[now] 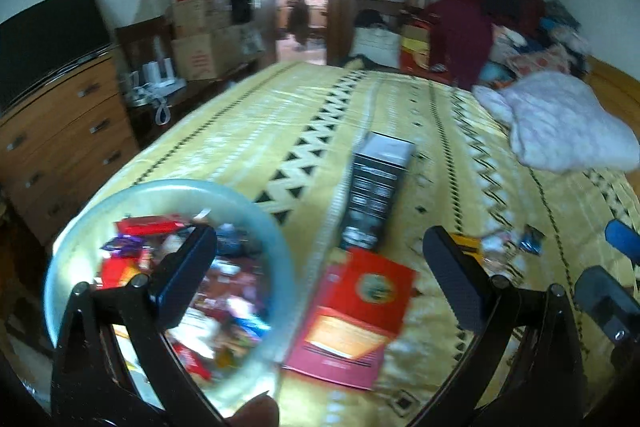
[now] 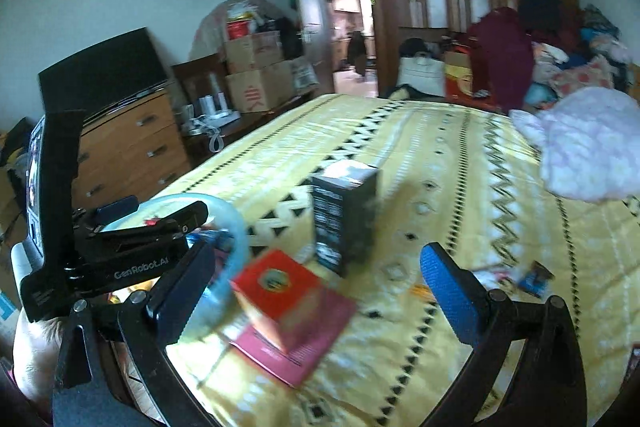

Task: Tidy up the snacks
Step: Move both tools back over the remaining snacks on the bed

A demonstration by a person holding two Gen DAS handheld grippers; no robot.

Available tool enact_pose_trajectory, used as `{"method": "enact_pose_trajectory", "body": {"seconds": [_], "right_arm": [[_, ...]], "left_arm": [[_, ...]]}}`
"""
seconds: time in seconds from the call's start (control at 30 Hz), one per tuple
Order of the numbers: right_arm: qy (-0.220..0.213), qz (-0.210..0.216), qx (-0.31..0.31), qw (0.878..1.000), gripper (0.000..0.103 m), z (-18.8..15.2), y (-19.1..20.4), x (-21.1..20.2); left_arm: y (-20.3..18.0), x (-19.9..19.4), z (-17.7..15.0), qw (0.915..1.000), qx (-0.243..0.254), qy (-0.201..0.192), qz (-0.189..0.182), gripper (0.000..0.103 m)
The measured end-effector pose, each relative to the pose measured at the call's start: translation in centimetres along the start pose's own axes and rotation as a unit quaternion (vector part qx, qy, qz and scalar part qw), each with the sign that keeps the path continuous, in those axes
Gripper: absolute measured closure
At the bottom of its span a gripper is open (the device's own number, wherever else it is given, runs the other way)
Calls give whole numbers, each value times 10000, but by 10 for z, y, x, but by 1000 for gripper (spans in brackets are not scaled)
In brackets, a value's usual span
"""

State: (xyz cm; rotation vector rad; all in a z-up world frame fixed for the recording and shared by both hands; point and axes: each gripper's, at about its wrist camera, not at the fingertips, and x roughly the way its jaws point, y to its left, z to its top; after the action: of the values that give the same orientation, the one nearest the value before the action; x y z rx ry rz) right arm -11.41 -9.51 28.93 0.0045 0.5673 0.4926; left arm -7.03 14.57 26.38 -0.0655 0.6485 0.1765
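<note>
Snacks [image 1: 200,291] fill a pale, translucent round bowl [image 1: 276,239] that sits low and to the left of the left gripper [image 1: 320,279], whose left finger overlaps the bowl's contents in its own view; the packets look like a jumble of red, purple, blue and white wrappers, too blurred to name singly. Both grippers stand wide open and hold nothing. Straight ahead of the left gripper, between its fingers, lies a red box [image 1: 356,319] flat on the yellow patterned bedspread [image 1: 280,131], and just beyond it a dark box [image 1: 376,187] stands on end. A few loose packets [image 1: 528,241] lie on the bedspread to the right, beyond the left gripper's right finger and near the blue pad of the right gripper [image 2: 320,291]. From the right wrist view the left gripper hangs beside the bowl on the near left, with a hand under it. Judging from this, the work is at the gathering stage: most snacks are in the bowl and strays remain out. The next move probably calls for the right gripper to reach forward and right, close on a thin loose packet, then carry it left to the bowl; flat wrappers on soft cloth may slip from the pads.
</note>
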Motion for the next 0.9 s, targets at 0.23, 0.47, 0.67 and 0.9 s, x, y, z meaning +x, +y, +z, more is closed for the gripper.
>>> {"method": "enact_pose_trajectory", "body": {"seconds": [0.23,0.47,0.67,0.9], "right_arm": [[130,-519,347,9980,0,-30,-67,-23],[436,-1043,737,9909,0,-73,-135,-31],[924,-1332,1156,9800,0,-125,-187,-16],[1603,-1458,1531,9642,0,-197,-234,24]], "left_arm": [[-77,7,-13,9973,511,191,-492,0],[-148,32,-51,9880,875,765,-1020,0],[-197,72,-105,9751,1212,1473,-1132,0],[-217,126,-162,9625,1349,2130,-1000,0]]}}
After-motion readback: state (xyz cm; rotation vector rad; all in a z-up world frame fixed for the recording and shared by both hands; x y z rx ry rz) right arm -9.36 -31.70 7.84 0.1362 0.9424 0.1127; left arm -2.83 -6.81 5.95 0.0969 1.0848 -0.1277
